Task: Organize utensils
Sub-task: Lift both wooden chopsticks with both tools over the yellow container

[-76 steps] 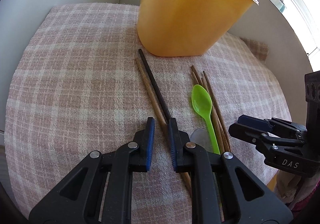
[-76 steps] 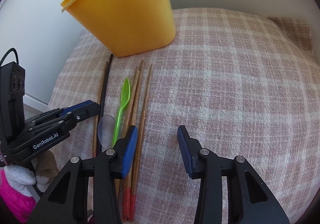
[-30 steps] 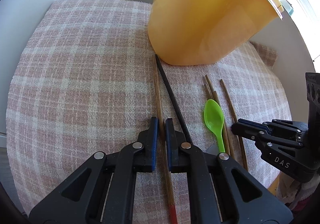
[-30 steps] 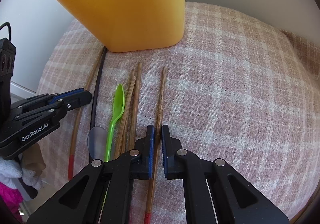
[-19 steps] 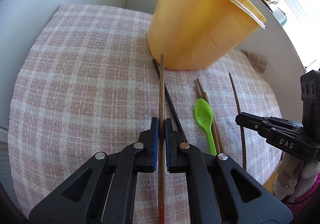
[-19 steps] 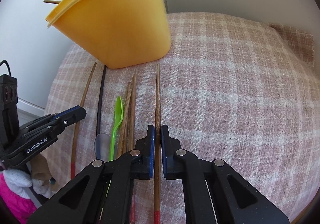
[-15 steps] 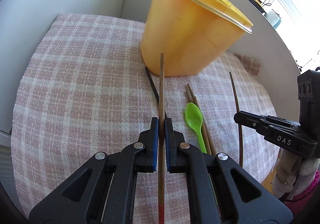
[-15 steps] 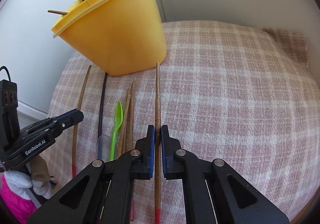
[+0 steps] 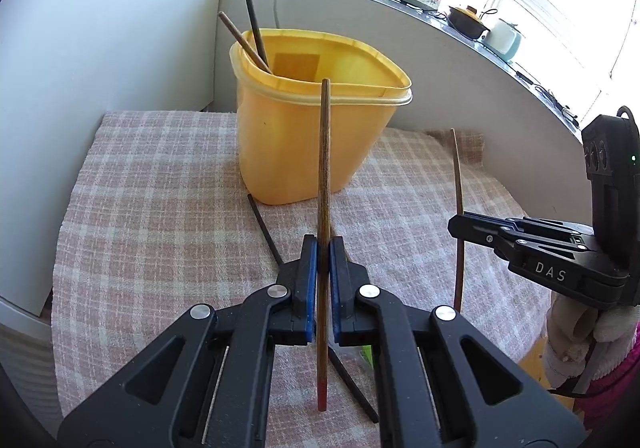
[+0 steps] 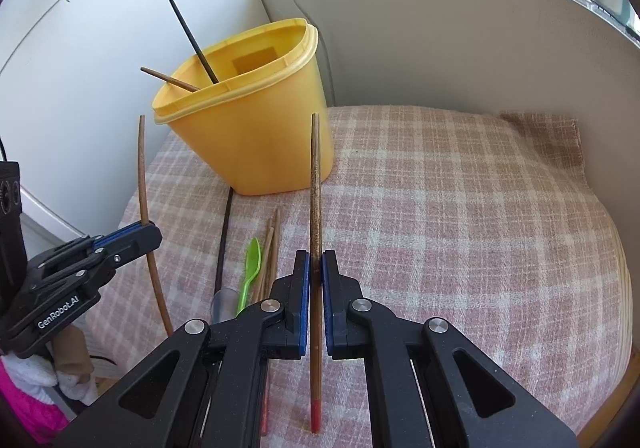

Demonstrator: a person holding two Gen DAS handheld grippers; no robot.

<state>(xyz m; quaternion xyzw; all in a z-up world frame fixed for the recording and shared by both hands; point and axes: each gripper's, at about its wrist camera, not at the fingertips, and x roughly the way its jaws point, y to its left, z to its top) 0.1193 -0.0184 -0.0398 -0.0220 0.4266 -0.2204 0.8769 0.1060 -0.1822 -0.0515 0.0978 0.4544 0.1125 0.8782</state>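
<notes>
Left wrist: chopstick (image 9: 323,184) clamped in left hand-held gripper (image 9: 323,248), tip toward bucket (image 9: 312,136).

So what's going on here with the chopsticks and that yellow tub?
A person is tidying utensils with two handheld grippers. The left gripper and the right gripper each pinch a red-tipped brown wooden chopstick, lifted off the pink plaid cloth. The yellow plastic tub holds two sticks. A green plastic spoon, a black chopstick and more wooden ones remain on the cloth.
</notes>
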